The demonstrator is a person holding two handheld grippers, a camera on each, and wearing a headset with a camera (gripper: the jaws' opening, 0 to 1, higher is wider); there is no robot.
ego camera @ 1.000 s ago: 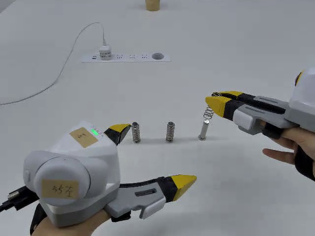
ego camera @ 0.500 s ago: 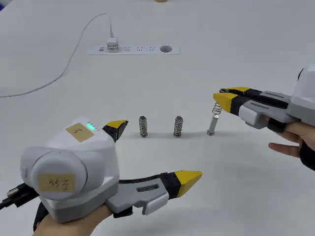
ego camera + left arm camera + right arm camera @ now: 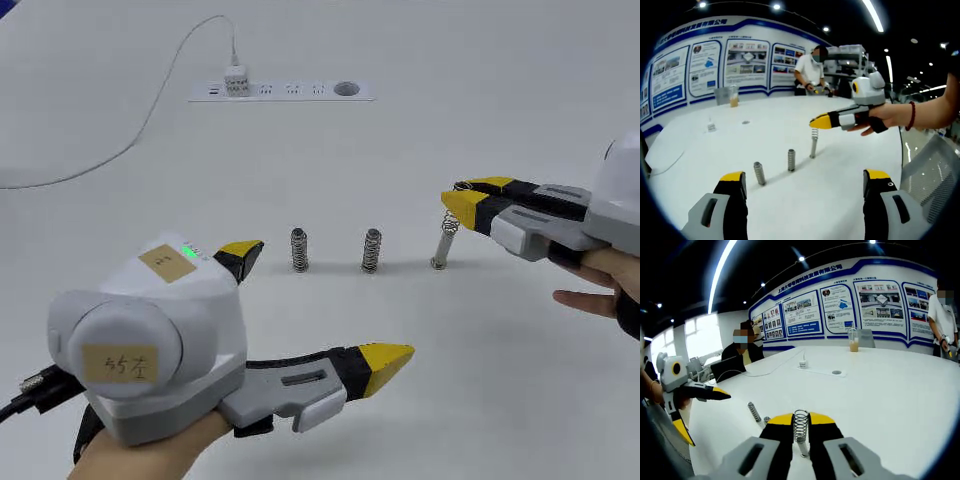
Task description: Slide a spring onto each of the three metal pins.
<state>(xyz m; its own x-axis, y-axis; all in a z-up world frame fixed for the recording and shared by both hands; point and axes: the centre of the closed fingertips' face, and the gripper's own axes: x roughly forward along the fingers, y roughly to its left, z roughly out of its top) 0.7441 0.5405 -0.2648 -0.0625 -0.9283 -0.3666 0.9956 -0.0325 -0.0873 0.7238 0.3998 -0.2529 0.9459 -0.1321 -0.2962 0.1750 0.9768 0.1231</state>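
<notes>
Two springs (image 3: 299,250) (image 3: 371,250) are seated; the third spring (image 3: 450,226) is pinched between the right gripper (image 3: 455,194)'s jaws atop its pin (image 3: 439,255); the left gripper (image 3: 330,298) is held agape, empty.

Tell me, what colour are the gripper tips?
Yellow; the left gripper shows it best in the head view.

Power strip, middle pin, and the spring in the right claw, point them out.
Power strip (image 3: 290,91): head view, middle of its top face.
Middle pin (image 3: 371,250): head view, on the coils covering it.
Held spring (image 3: 800,425): right gripper view, middle coils.
</notes>
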